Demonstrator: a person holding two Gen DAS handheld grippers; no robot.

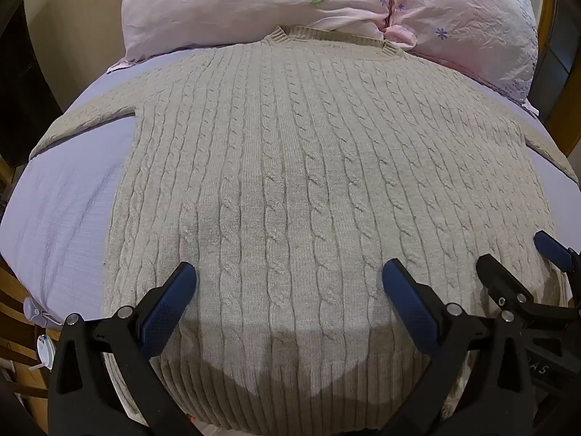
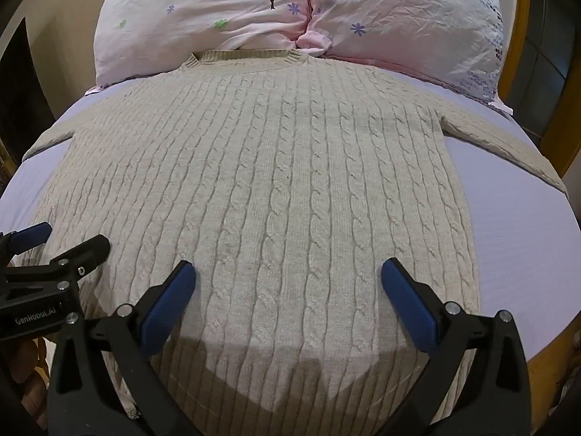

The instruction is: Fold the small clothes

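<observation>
A beige cable-knit sweater (image 1: 290,167) lies flat on the bed, collar far, ribbed hem near, both sleeves spread out to the sides. It also fills the right wrist view (image 2: 276,181). My left gripper (image 1: 288,272) is open and empty, hovering over the hem's left-middle part. My right gripper (image 2: 288,270) is open and empty over the hem's right-middle part. The right gripper also shows at the right edge of the left wrist view (image 1: 515,254). The left gripper shows at the left edge of the right wrist view (image 2: 69,236).
The bed has a pale lilac sheet (image 1: 65,203) (image 2: 519,239). Pink flowered pillows (image 1: 276,0) (image 2: 297,11) lie beyond the collar. A wooden bed frame (image 2: 537,370) runs along the right side. Small white items (image 1: 40,327) sit at the bed's left edge.
</observation>
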